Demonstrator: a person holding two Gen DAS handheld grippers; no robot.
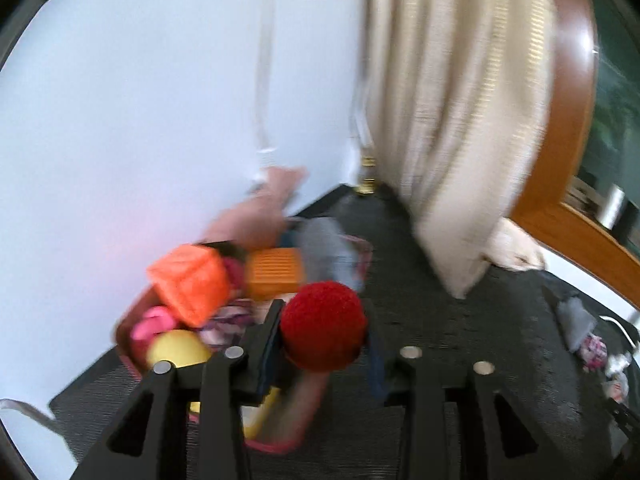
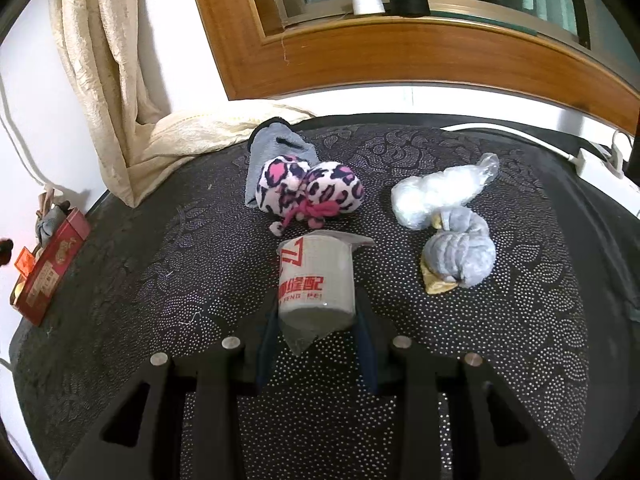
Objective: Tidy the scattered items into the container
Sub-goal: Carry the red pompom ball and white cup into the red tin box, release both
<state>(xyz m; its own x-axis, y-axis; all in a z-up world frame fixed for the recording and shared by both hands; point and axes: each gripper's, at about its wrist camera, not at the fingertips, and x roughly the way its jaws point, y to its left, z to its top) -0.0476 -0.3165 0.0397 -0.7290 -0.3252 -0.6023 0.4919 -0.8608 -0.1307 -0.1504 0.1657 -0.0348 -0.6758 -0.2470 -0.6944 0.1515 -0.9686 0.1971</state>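
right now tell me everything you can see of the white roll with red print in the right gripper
The white roll is a squat cylinder wrapped in clear film that bunches loose at both ends. Red characters and the letters "PEI" run across its side. It lies tilted between the fingers of the right hand-held gripper, which flank its lower end, above the dark dotted tablecloth. The pink leopard plush lies just beyond it.

1. The left wrist view is heavily smeared by motion: the curtain, the orange cube and the red ball all have soft edges.
2. The white wall there is bright and nearly washed out, with glare on the wooden frame.
3. The right wrist view is sharp and evenly daylit; the dotted table cover shows fine detail.
4. Both views bend strongly at the dark, rounded edges.
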